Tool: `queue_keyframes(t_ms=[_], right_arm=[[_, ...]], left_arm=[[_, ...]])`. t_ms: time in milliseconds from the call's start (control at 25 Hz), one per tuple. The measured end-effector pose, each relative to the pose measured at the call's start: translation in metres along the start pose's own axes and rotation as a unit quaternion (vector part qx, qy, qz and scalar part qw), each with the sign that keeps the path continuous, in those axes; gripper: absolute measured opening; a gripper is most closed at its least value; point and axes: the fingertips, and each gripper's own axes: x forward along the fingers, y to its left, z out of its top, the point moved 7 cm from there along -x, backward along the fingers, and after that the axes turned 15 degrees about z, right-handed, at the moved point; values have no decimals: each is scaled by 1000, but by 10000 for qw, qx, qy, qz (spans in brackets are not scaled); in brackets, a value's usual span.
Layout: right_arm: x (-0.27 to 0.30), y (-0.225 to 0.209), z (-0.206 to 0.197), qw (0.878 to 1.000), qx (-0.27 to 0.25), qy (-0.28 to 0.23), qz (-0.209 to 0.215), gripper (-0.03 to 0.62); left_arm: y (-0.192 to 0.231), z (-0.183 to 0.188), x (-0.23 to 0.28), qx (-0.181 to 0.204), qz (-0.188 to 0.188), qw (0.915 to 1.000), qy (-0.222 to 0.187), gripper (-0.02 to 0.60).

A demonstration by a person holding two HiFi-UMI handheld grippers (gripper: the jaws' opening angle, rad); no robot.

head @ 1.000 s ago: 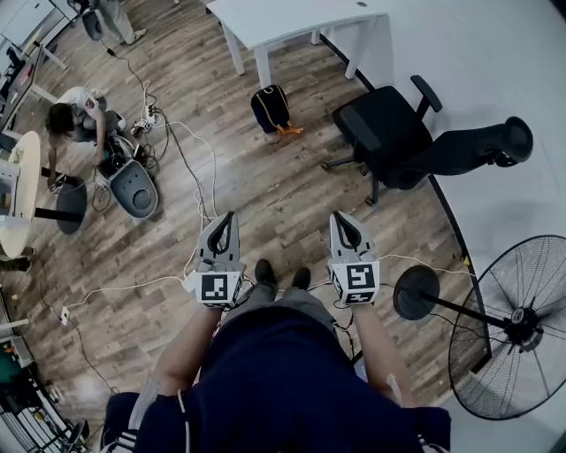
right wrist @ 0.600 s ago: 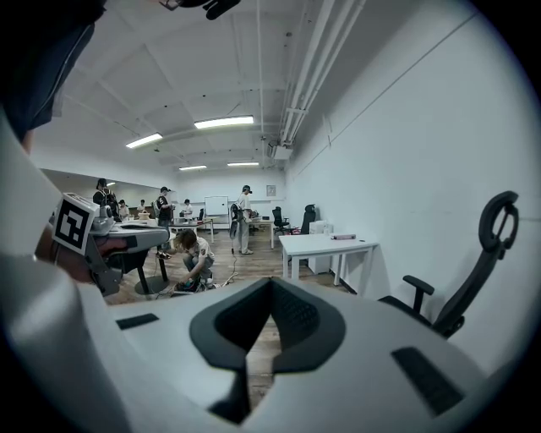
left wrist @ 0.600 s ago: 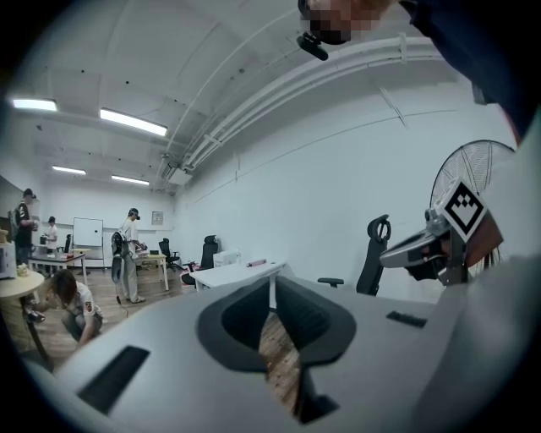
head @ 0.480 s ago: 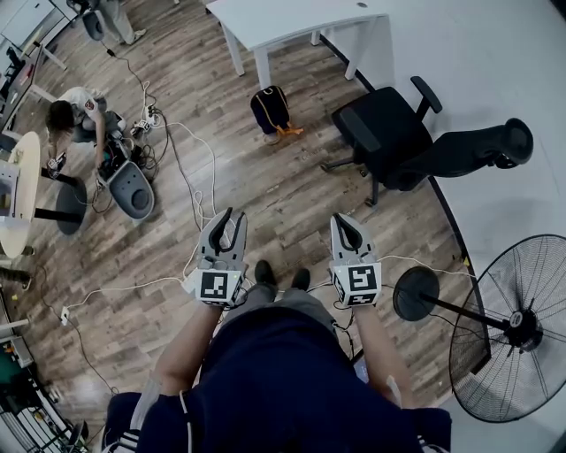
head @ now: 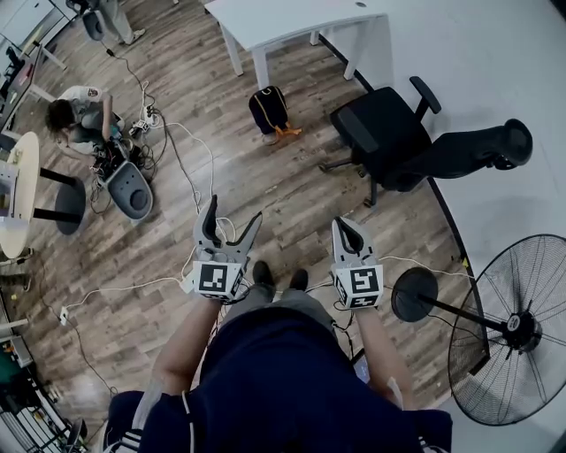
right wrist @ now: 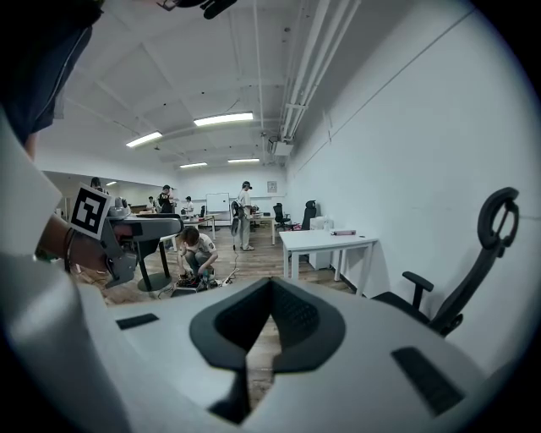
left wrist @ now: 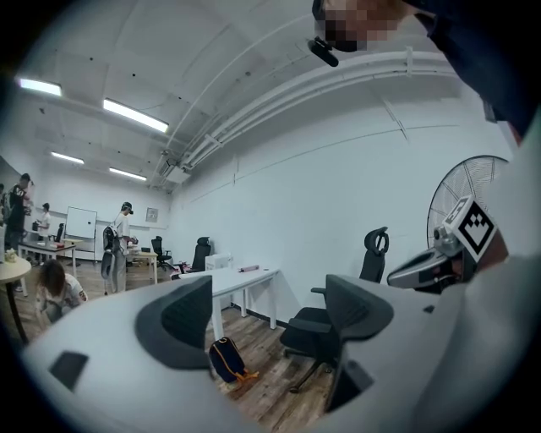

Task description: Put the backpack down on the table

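Left gripper (head: 234, 212), jaws just swung wide with nothing between them, and right gripper (head: 341, 223), jaws closed tip to tip and empty, are held out over the floor (head: 265, 186). The backpack (head: 270, 108) stands on the floor beside a leg of the table (head: 292, 18), its contents hidden. The left gripper view frames it far off between the jaws; the right gripper view shows a crouching person (right wrist: 196, 252) instead.

Backpack (head: 271, 110) on floor at 12 o'clock, just before bench (head: 292, 18), beside its leg. Chair (head: 380, 133) at 1 o'clock, right of backpack. Fan (head: 517, 327) at 3 o'clock. Crouching person (head: 75, 111) at 10 o'clock.
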Motion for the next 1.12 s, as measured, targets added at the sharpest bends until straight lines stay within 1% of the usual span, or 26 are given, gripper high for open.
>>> queue_keyframes(t_ms=[160,440,600,760,960,1120], right_arm=[[-1,-6,-2,10000,0,32,22,-2],[-9,-25,-10,9998,71,42,176,-2],[-7,-35,-8,9994,-44,14,349,-2],[-3,-44,-2,9991,-150,-24,408,-2],[15,-63,9,9991,-139,-101,379,-2],[49,-87,15,9992,-115,-69,375,-2]], left_arm=[[-3,0,7,-76,8,10000,9,413],[-15,-2,23,-11,306,9995,-25,413],[-19,-2,38,70,421,9991,-75,413],[-22,-4,58,70,465,9989,-46,413],[-18,-5,97,100,350,9993,-61,413],[-8,-15,152,84,241,9996,-74,413]])
